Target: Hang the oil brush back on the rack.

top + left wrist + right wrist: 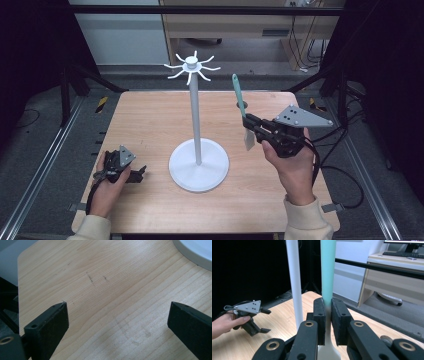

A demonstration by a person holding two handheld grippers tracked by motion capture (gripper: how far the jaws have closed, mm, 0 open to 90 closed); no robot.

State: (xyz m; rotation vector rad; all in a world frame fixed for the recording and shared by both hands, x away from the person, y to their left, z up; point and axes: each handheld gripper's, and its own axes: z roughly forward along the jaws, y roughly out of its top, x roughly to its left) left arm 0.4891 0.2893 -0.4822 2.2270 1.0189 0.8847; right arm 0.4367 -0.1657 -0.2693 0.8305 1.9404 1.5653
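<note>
Holding a mint-green spatula (241, 107) with a pale, flat blade, clamped low on the handle between the pads of the right gripper (251, 125), jaws nearly closed and pressed tight on both sides of the shaft in the right gripper view. Hanging upright above the right half of the light wooden table (150, 115), blade down, handle tip up and leaning a touch away. Standing at centre, well apart from the spatula: a white hook stand (196, 115) with a round base, a slim pole and a crown of curved hooks at the top. Judging the job as hanging the spatula on one of those hooks. Needing height first, since the handle end sits below the crown for now. Best done by raising straight up, keeping the shaft vertical, then drifting towards the nearest hook and lowering the handle's end onto it; whether that end has a hole, hard to tell from here. Worth gripping firmly, as a smooth, slender handle could swivel between the pads. Resting over on the left side of the table, the left gripper (136, 172), jaws spread wide with nothing but bare wood between them, well clear of the stand's base.
</note>
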